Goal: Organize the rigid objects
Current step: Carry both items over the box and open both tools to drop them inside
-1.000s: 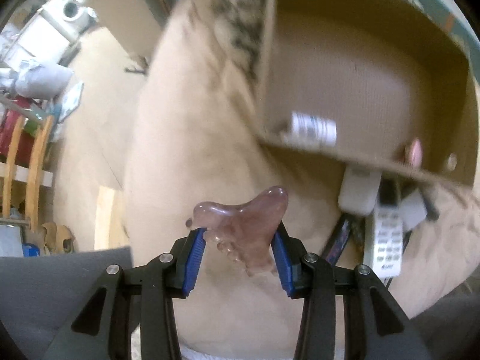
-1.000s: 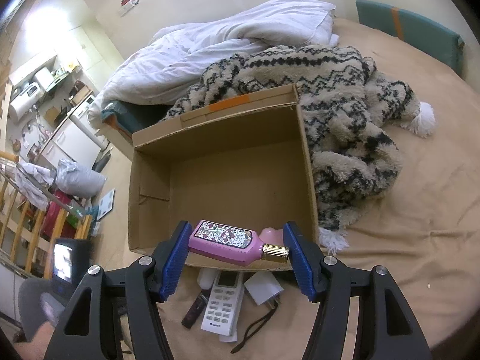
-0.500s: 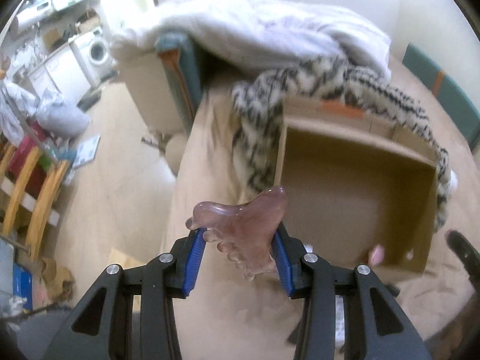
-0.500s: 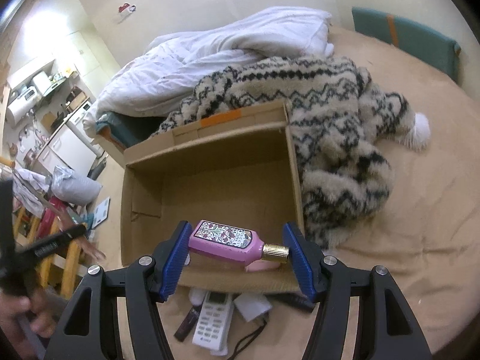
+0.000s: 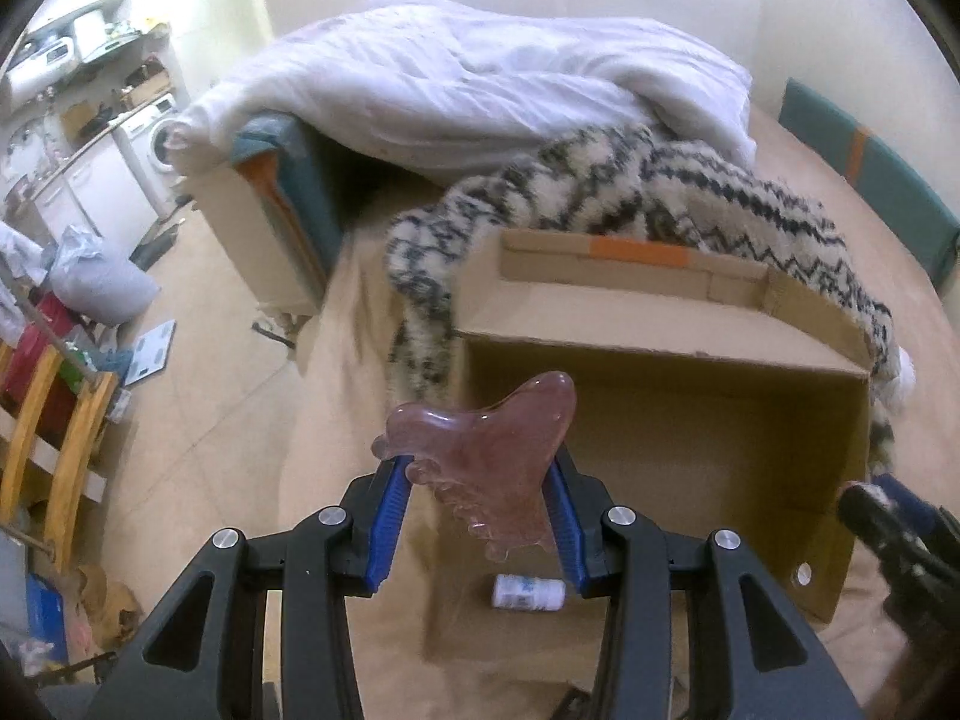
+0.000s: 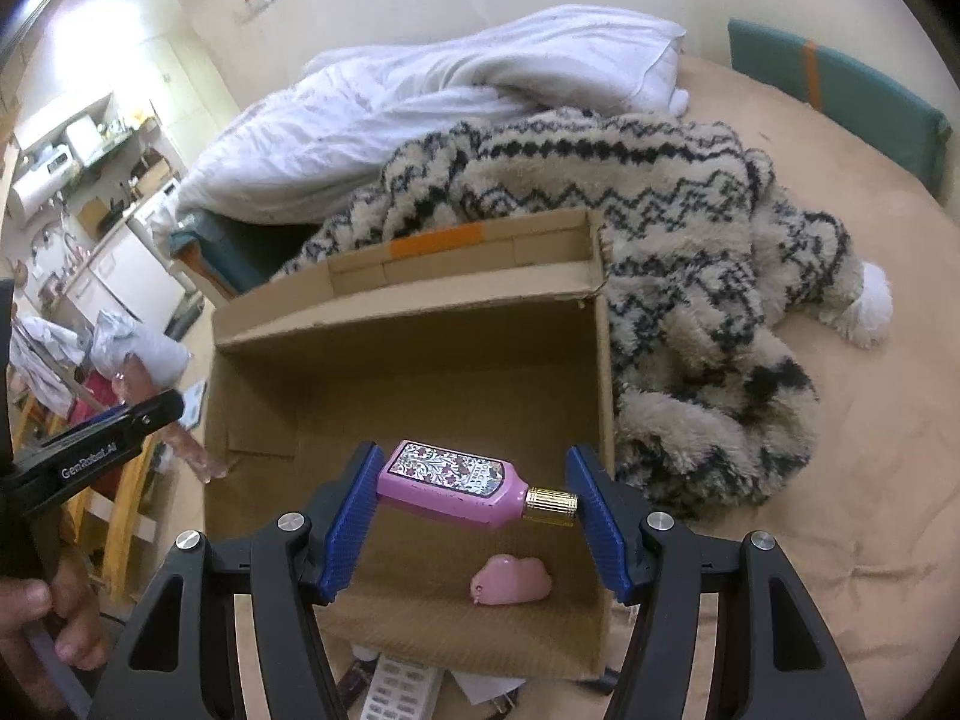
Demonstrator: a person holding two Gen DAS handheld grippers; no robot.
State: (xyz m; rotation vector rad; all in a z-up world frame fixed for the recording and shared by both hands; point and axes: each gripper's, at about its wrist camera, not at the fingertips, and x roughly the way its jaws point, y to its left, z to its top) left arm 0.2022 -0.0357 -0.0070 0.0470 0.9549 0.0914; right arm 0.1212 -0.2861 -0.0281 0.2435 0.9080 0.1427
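My left gripper (image 5: 477, 516) is shut on a translucent pink scraping stone (image 5: 486, 456), held above the left wall of an open cardboard box (image 5: 666, 330). My right gripper (image 6: 474, 504) is shut on a pink perfume bottle (image 6: 462, 483) with a gold cap, held over the box's inside (image 6: 420, 378). A pink cloud-shaped thing (image 6: 510, 582) lies on the box floor near the front right. A small white bottle (image 5: 528, 593) lies in the box's near left corner. The left gripper also shows in the right wrist view (image 6: 96, 450), at the box's left side.
The box sits on a tan bed (image 6: 840, 480). A black-and-cream fuzzy blanket (image 6: 690, 276) and a white duvet (image 6: 450, 96) lie behind it. A white remote (image 6: 399, 687) and other small items lie in front of the box. The floor drops off at the left (image 5: 198, 390).
Both grippers rose and moved forward toward the box. The left gripper tilted up from looking down at the bed, so the whole box is now in its view.
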